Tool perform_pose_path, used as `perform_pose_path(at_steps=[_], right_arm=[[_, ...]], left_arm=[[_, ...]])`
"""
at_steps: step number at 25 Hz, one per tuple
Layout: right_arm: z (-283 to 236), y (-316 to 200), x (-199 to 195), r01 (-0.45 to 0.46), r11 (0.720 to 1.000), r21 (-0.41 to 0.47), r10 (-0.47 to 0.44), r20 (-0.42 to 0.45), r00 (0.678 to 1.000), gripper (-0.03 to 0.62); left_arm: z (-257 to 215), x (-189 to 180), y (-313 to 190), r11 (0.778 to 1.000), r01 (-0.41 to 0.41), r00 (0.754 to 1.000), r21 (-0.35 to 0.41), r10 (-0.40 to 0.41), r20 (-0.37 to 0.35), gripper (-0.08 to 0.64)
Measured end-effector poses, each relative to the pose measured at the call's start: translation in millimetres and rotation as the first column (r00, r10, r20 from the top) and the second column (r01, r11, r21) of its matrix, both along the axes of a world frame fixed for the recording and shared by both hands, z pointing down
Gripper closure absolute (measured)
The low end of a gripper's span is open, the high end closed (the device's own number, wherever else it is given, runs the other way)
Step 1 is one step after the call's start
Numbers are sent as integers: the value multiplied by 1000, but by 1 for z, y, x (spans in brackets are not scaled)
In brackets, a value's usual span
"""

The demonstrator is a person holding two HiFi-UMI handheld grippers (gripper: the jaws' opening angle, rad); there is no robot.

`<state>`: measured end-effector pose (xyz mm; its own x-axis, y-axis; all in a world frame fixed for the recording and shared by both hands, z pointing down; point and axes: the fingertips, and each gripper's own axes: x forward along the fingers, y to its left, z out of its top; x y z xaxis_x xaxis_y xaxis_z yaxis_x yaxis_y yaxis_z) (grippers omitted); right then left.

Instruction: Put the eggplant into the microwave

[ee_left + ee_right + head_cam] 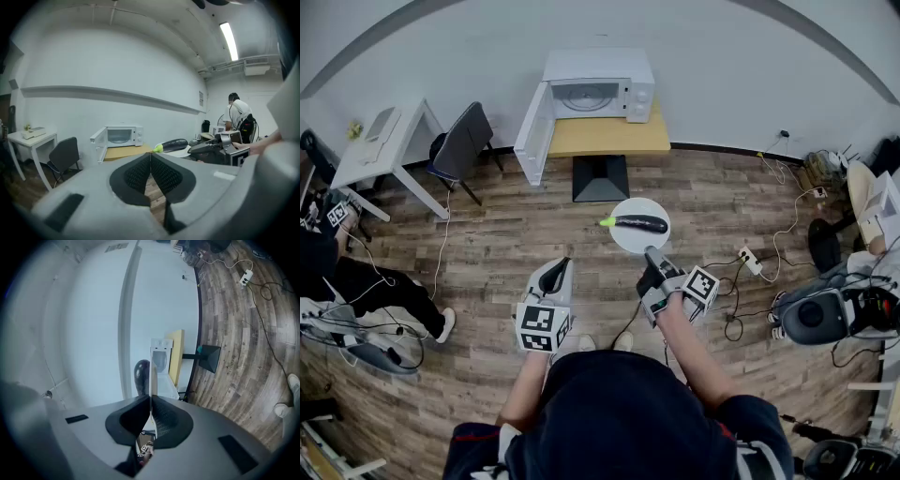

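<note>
Right hand-held gripper [150, 401] pinches the plate [630, 243] rim — eggplant [641, 223] on it.

Seen edge-on, the plate [152, 373] hides part of the eggplant [140, 373] and the microwave [163, 359].

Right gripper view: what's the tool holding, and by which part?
The right tool pinches the white plate by its near rim; the eggplant lies on the plate. The left tool is shut, empty.
</note>
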<state>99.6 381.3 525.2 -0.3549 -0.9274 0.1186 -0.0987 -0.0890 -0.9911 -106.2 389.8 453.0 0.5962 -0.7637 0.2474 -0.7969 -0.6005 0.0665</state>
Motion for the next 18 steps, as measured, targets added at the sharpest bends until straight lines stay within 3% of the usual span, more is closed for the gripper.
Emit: perform_pose_path(at_steps=[18], right_arm=[[2,-6,10,18,1000,-13,-17,34,999,571]], left_arm=[[-2,10,-3,1000,30,1000,-4,-30,6,543]])
